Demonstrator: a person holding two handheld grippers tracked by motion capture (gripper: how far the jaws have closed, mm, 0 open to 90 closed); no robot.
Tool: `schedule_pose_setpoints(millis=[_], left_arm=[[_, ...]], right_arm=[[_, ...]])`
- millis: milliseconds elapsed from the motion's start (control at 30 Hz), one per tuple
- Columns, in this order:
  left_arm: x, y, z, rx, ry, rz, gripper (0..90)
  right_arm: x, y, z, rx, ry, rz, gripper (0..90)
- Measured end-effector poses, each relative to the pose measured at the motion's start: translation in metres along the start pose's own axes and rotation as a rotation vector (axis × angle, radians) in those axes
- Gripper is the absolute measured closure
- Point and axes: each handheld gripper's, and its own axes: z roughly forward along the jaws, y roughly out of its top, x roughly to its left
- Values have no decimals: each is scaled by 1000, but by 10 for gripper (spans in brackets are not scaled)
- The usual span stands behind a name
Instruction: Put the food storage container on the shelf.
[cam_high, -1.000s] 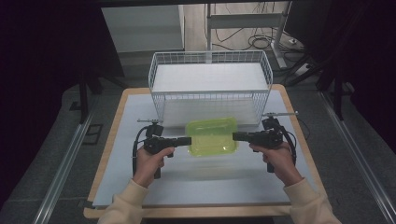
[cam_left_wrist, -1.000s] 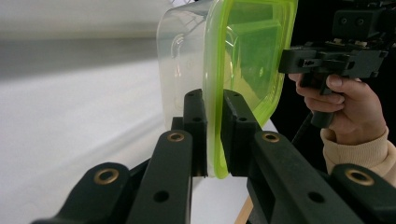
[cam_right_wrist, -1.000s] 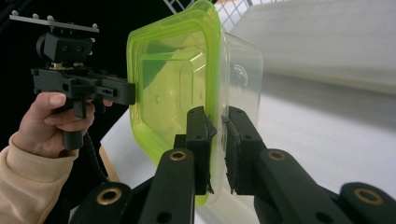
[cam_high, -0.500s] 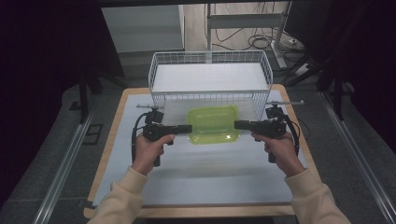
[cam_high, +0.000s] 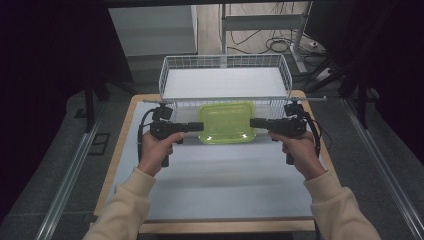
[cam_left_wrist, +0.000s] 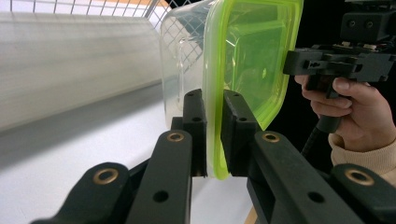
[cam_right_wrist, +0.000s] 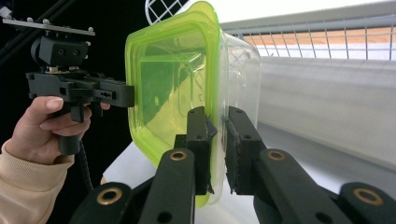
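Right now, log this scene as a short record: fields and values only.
held object: clear container with green lid
left gripper: shut on the container's left rim
right gripper: shut on the container's right rim
grip detail: jaws pinch the lid edge from both sides
container position: just in front of the wire basket
basket contents: nothing visible inside
surface: white table top

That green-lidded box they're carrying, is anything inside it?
Through the clear walls and green lid, the box looks empty: only the wire basket shows through behind it. Each gripper, left and right, covers a bit of rim.
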Motion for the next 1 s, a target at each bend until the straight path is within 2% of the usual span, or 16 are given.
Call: schedule_pose_setpoints(millis=[300,633,1000], left_arm=[[-3,18,-3,-5,2,16,820],[-2,47,-2,5,14,34,818],[13,88,1,15,37,12,815]], right_arm=[[5,19,-3,-11,-12,-14,813],[2,42,-2,-25,-17,-7,813],[-5,75,12,-34,-40,17,814]])
